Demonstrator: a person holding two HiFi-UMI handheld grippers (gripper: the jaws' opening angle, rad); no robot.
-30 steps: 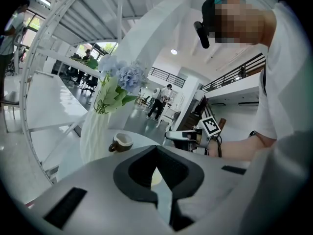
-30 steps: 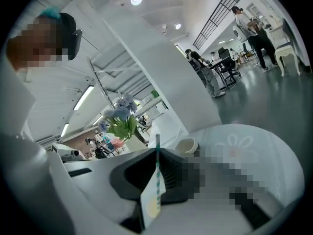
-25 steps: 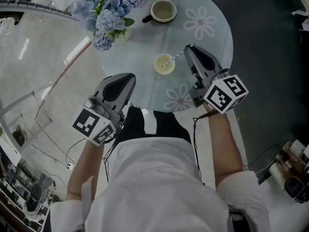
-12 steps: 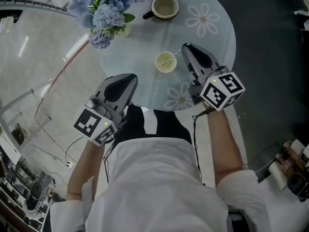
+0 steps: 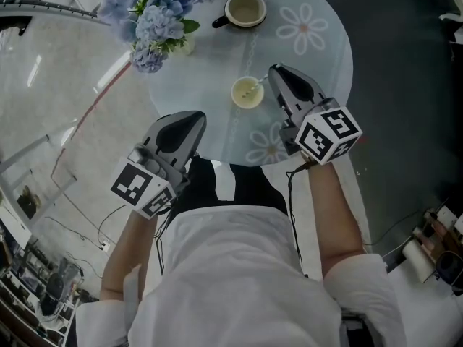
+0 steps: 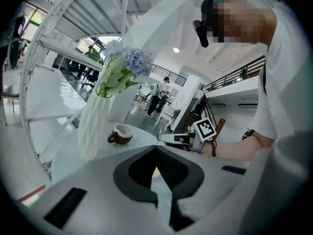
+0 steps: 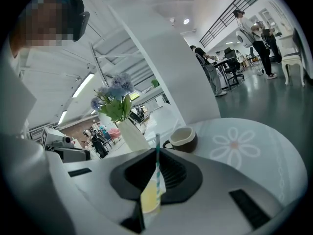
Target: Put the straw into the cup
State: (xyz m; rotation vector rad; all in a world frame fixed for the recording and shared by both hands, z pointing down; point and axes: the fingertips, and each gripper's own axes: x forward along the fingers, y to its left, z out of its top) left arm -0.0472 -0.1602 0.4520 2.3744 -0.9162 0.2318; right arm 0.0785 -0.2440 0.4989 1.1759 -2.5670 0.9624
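A pale yellow cup (image 5: 247, 94) stands on the round glass table (image 5: 327, 69). A teal-and-white striped straw (image 5: 255, 87) rises from inside it toward my right gripper (image 5: 274, 73), which sits just right of the cup's rim and is shut on the straw's upper part. In the right gripper view the straw (image 7: 156, 161) stands upright between the jaw tips (image 7: 157, 152), with the cup (image 7: 149, 198) showing below through the slit. My left gripper (image 5: 192, 117) hovers at the table's near left edge, shut and holding nothing; its tips (image 6: 156, 148) point across the table.
A brown mug (image 5: 244, 11) with a white inside stands at the table's far side. A white vase of blue hydrangeas (image 5: 155, 22) stands at the far left. Floor lies around the table; people stand far off in the hall.
My right gripper has moved a little left and closer to the cup. The straw shows shorter and steeper, with more of it inside the cup. The left gripper has stayed put.
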